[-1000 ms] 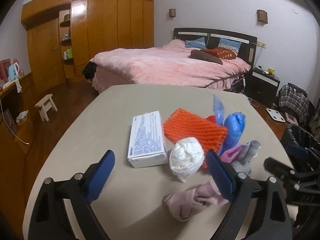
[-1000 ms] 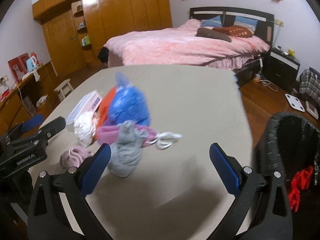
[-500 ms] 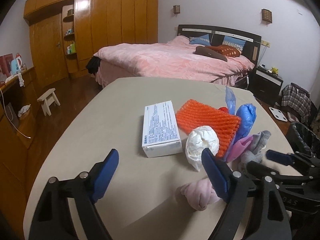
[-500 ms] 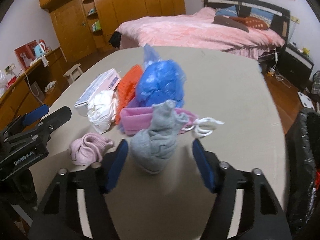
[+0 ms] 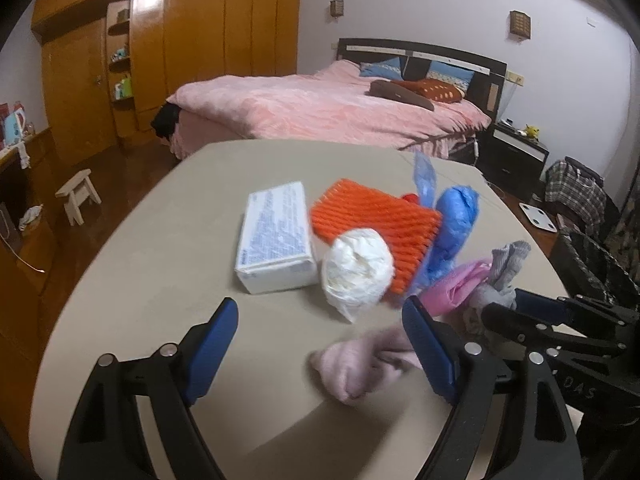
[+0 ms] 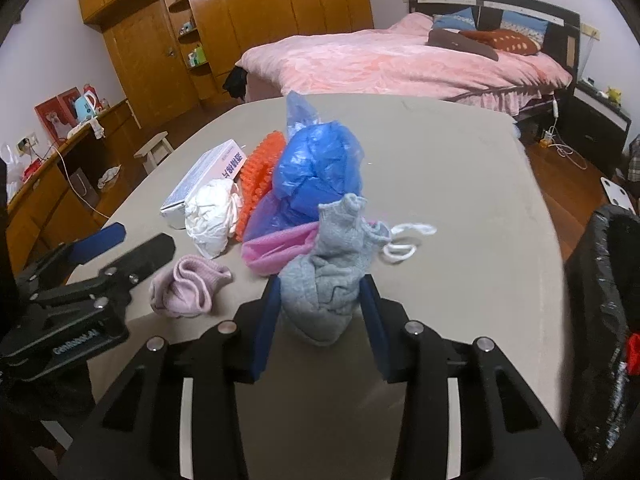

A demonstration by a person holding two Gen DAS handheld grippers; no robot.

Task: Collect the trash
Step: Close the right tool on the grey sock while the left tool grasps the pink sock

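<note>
A heap of trash lies on the beige table point(image 5: 160, 280): a white box point(image 5: 276, 236), orange foam netting point(image 5: 376, 216), a white crumpled wad point(image 5: 356, 272), a blue plastic bag point(image 6: 320, 168) and a pink bag point(image 6: 276, 248). My right gripper point(image 6: 320, 282) is closing its jaws on a grey sock point(image 6: 328, 292), and both pads touch its sides. My left gripper point(image 5: 320, 344) stands open low over the table. A pale pink sock point(image 5: 360, 368) lies between its fingers, against the right one.
A bin with a black liner point(image 6: 600, 280) stands off the table's right edge, with something red inside. White cord loops point(image 6: 404, 240) lie right of the grey sock. A pink bed point(image 5: 320, 108) and a wooden wardrobe point(image 5: 180, 48) are behind.
The right gripper came in around the grey sock and its jaws narrowed from wide apart to touching it. The left gripper drew a little closer to the pink sock.
</note>
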